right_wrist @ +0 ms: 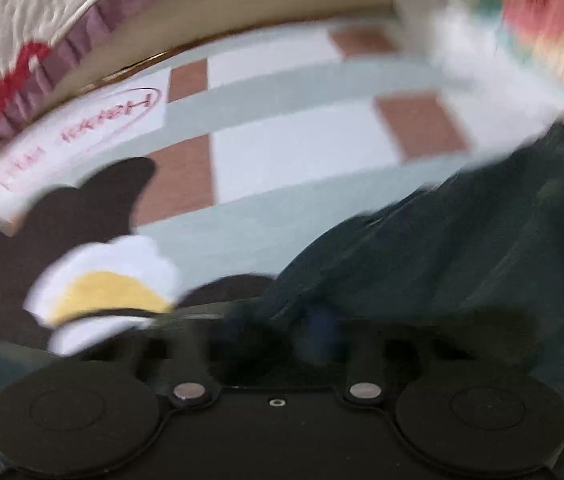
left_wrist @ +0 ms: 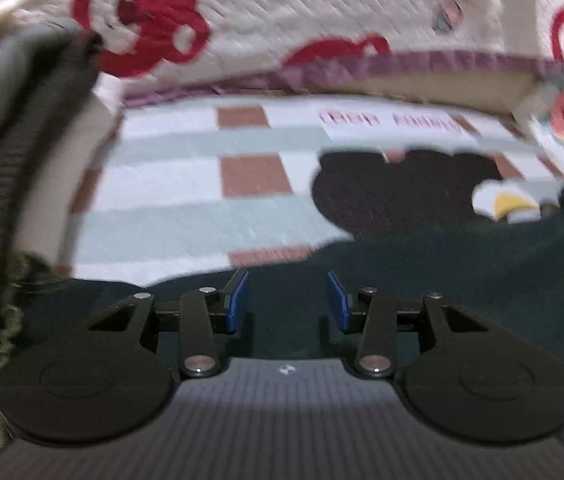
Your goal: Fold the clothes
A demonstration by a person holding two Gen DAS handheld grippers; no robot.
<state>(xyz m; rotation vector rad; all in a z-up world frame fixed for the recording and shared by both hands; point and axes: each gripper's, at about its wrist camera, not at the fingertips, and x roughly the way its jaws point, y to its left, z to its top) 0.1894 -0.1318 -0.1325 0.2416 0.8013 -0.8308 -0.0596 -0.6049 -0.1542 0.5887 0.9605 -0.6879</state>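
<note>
Left wrist view: my left gripper (left_wrist: 288, 300) hangs with its jaws parted, the blue pads (left_wrist: 237, 304) apart and nothing between them. The dark green garment (left_wrist: 422, 280) lies spread under and ahead of the jaws, running off to their right. Beyond the jaws sits a checked sheet (left_wrist: 185, 184) in white, pale green and brown squares, with a dark cartoon shape (left_wrist: 394, 192) printed ahead and to the right. A grey ribbed cloth (left_wrist: 5, 152) hangs at far left. A cream quilt (left_wrist: 302, 16) with red flowers and a purple frill closes the far side.

Right wrist view: heavily blurred. My right gripper (right_wrist: 282, 332) has its jaws drawn nearly together, and the garment (right_wrist: 442, 260) bunches right at the tips; it appears pinched between them, though the blur hides the pads. The cloth rises away to the right of the jaws. Left of the jaws lies the dark cartoon shape (right_wrist: 65, 220) with a white and yellow patch (right_wrist: 109, 284); ahead is the checked sheet (right_wrist: 302, 152), then the quilt (right_wrist: 21, 20) at far left.
</note>
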